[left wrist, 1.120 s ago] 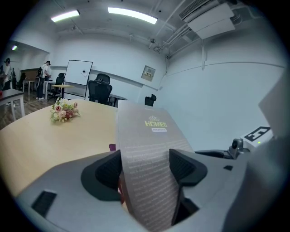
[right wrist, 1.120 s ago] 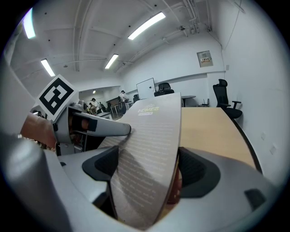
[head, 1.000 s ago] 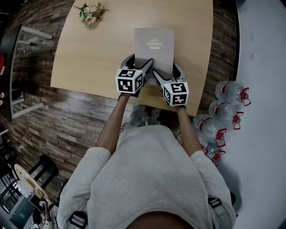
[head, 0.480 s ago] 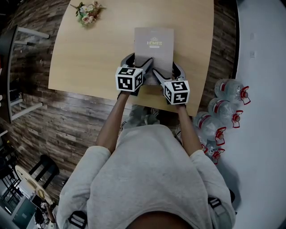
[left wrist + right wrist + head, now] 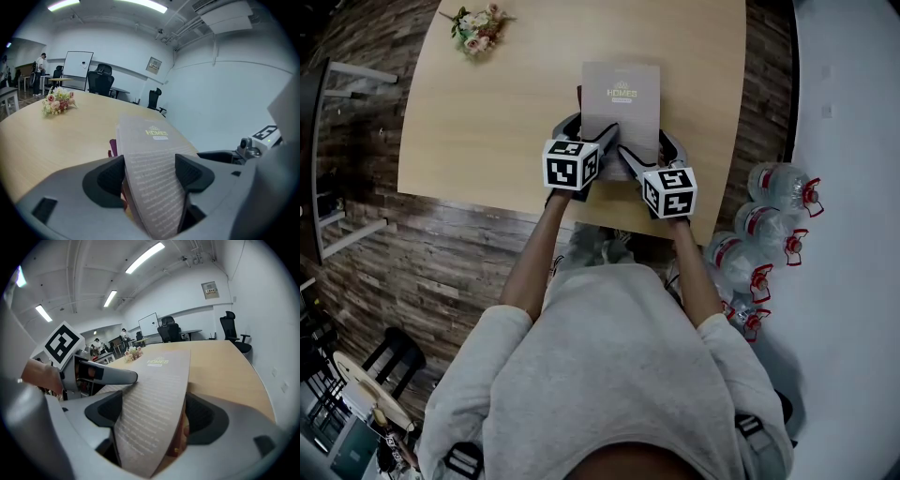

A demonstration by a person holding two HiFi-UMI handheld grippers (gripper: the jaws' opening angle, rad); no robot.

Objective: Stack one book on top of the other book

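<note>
Pale wood table (image 5: 487,122), office room, chairs and a whiteboard behind.

- Flower posy (image 5: 473,26): far left corner, well apart from the work, no obstacle.
- Red book (image 5: 578,95): lies under the other volume; only a sliver shows along its left edge.
- Left gripper (image 5: 591,127): at the near left corner, jaws closed on the cover.
- Grey book (image 5: 621,108): the task's piece, at the table's middle, long axis running straight away from the person, near short edge at both grippers.
- Right gripper (image 5: 647,145): at the near right corner, jaws wide but clamped on the same cover.
- Water bottles (image 5: 769,225): on the floor, far right.

Judgement: stacking is nearly done; lowering and release remain.
</note>
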